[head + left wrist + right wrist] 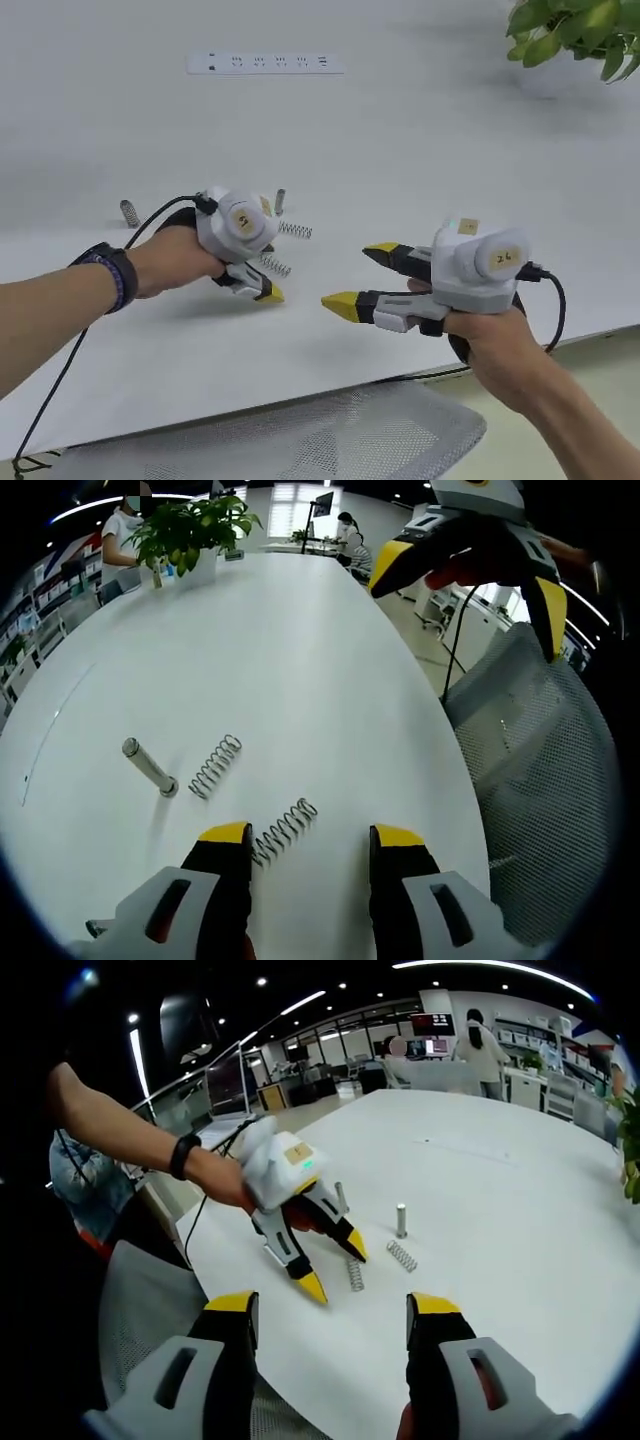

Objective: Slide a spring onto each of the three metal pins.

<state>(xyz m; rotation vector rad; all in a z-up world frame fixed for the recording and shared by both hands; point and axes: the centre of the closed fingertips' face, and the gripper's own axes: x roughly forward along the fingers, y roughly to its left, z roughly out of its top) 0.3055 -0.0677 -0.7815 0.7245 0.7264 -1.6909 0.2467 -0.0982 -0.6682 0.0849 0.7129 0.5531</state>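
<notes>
Left tool (311,835): jaws apart, gripping nothing, low over the worktop (330,660).
Right tool (360,277): jaws apart, empty, held by the worktop's front edge, tips toward the left tool.
Springs: I see two lying flat. The near spring (283,830) is just ahead of the left tool's jaws, and the far spring (215,765) is beyond it.
Pins: upright pin (148,767) just beside the far spring. Second pin (129,212) is well apart. I can't tell if a spring is on it.
Background: power strip (265,63), plant (575,35).
</notes>
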